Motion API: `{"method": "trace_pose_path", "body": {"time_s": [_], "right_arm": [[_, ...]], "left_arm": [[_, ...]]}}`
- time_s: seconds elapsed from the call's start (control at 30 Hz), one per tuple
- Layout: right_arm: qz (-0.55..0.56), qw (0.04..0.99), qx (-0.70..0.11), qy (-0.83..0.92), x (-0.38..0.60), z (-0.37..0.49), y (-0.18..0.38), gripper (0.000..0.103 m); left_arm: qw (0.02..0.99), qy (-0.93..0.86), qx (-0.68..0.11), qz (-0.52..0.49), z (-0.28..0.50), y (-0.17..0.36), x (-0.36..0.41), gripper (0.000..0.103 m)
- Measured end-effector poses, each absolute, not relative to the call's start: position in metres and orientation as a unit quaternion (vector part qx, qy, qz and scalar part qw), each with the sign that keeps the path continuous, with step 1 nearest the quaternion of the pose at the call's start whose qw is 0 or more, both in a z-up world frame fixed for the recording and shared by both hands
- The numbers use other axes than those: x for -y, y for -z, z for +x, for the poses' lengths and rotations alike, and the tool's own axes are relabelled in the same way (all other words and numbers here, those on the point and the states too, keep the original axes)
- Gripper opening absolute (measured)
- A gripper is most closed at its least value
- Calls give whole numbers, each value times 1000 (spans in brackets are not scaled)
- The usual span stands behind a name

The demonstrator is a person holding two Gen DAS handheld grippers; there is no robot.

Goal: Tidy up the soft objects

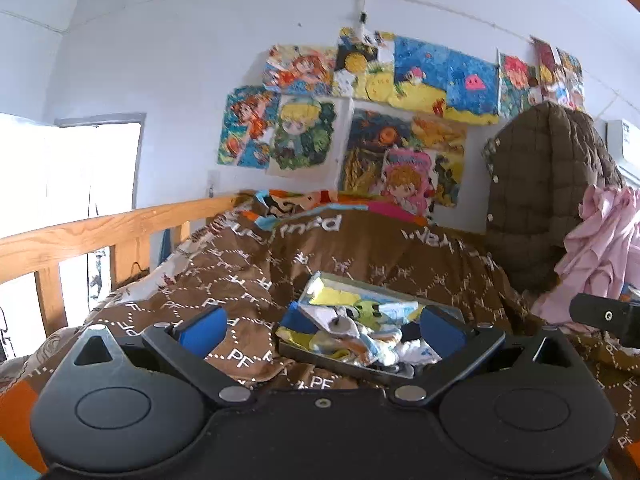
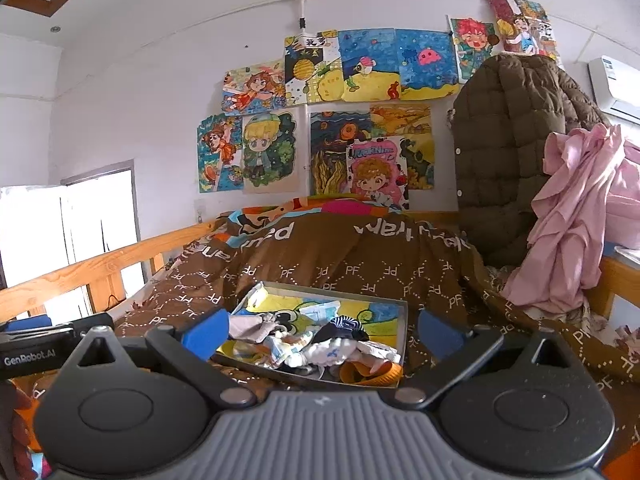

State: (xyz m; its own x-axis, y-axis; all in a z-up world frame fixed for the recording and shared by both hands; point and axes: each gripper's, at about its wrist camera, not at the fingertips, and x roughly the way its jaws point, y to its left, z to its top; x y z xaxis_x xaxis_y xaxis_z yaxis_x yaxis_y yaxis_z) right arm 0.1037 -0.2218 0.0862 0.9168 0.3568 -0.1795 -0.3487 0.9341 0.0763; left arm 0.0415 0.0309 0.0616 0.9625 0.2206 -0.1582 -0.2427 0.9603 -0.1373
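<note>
A shallow grey tray with a cartoon-printed bottom lies on the brown quilt. It holds a heap of small soft clothes: white, striped, grey and orange pieces. My right gripper is open and empty, just short of the tray's near edge. In the left wrist view the same tray with the clothes lies ahead. My left gripper is open and empty, its right finger over the tray's near corner. The right gripper's body shows at the right edge.
A wooden bed rail runs along the left. A brown quilted jacket and pink clothes hang at the right. Drawings cover the back wall. The left gripper's body shows at the left edge.
</note>
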Motion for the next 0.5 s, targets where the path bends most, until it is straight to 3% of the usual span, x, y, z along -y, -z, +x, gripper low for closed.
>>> {"method": "trace_pose_path", "body": {"time_s": [0.5], "right_arm": [[48,979,-140,-137,231,90,-26,103]], "left_arm": [[987,-102,-109,-56,31,-21,-20,102]]}}
